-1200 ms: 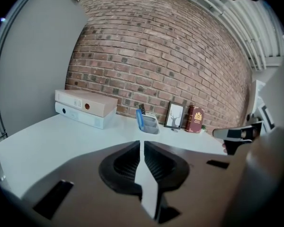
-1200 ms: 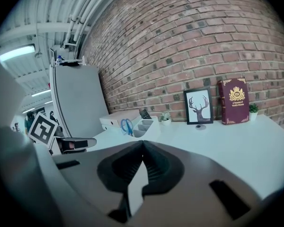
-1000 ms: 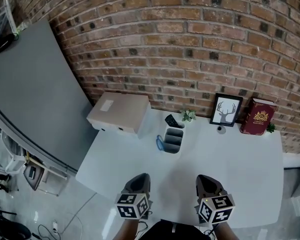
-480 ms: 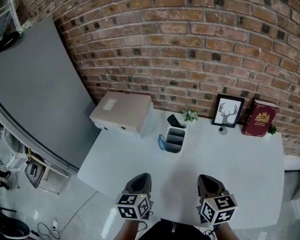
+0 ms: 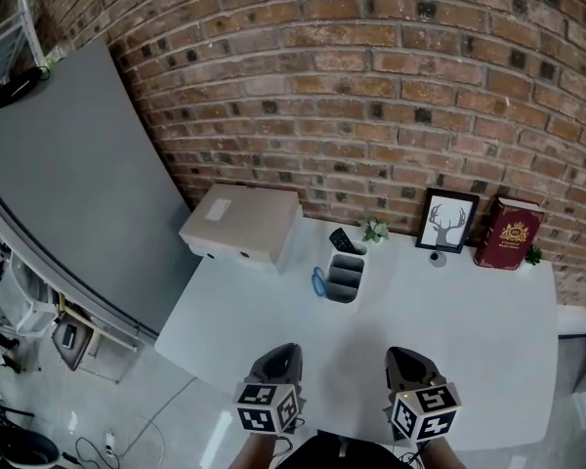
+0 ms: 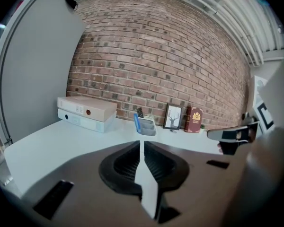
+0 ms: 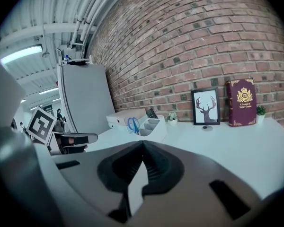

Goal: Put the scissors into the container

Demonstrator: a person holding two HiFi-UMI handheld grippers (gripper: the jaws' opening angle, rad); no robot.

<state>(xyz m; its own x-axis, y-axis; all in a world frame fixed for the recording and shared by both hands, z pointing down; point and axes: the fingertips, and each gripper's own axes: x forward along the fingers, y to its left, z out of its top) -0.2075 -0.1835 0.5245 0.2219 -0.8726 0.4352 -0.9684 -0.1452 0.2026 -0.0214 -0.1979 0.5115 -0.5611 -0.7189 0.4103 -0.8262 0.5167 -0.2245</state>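
Note:
A grey compartment container (image 5: 344, 277) stands at the middle back of the white table (image 5: 469, 330). Blue-handled scissors (image 5: 317, 281) show at its left end, handles up (image 7: 133, 124). A black remote (image 5: 341, 239) sticks out of its far end. My left gripper (image 5: 280, 353) and right gripper (image 5: 406, 356) hover side by side over the table's front edge, well short of the container. Both are shut with nothing between the jaws. The container (image 6: 146, 126) lies straight ahead in the left gripper view, beyond the left gripper (image 6: 141, 146). The right gripper (image 7: 142, 146) faces it too.
Two stacked beige box files (image 5: 242, 225) lie at the back left. Along the brick wall stand a small plant (image 5: 374, 229), a framed deer picture (image 5: 446, 221) and a red book (image 5: 509, 234). A grey panel (image 5: 68, 184) borders the table's left side.
The head view has drifted slightly, so the table's things sit a little lower right in frame. Both grippers stay shut near the front edge; nothing on the table moved.

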